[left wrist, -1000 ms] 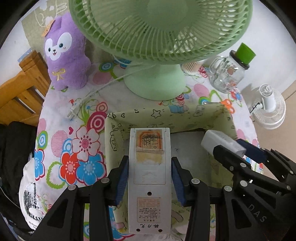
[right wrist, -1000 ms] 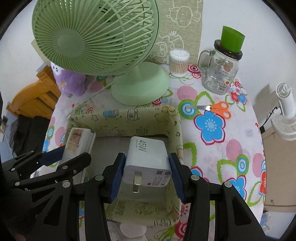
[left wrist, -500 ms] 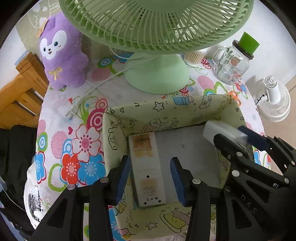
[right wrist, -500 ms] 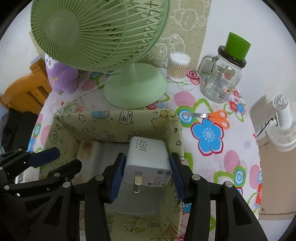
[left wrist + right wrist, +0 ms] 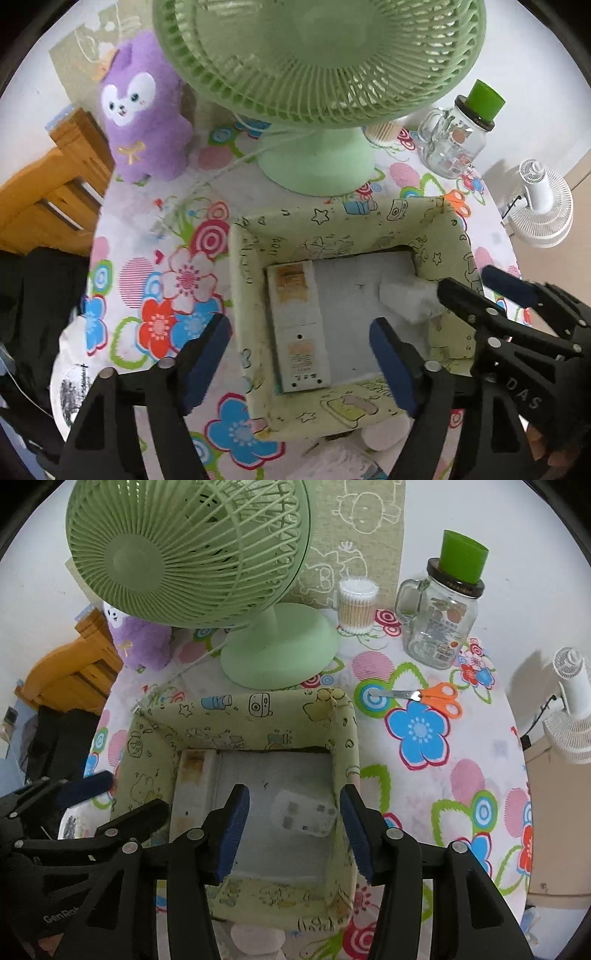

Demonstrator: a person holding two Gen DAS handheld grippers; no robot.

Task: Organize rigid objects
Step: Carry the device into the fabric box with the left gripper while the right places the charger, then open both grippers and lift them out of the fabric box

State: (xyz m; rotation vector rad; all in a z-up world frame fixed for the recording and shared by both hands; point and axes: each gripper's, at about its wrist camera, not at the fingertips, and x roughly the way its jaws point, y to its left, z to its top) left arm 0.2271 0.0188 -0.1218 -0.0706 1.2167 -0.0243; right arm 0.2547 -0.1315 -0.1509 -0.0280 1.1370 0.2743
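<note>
The right gripper point(image 5: 495, 295), seen at the right edge of the left wrist view, carries the pale letters "DAS" on its black body. The left gripper point(image 5: 92, 801), at the near left of the right wrist view, shows "GenRo" on its black body, the rest of the word cut off. Print on the remote control point(image 5: 299, 325) in the fabric box point(image 5: 332, 229) and the label on the glass jar point(image 5: 443, 624) are too small to read.

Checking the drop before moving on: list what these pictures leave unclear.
- White charger, both views: blurred, so its resting pose is unclear.
- Remote: label print too small.
- Remote's near end, right wrist view: hidden behind the left claw.
- White object below the fabric box: cut off.
</note>
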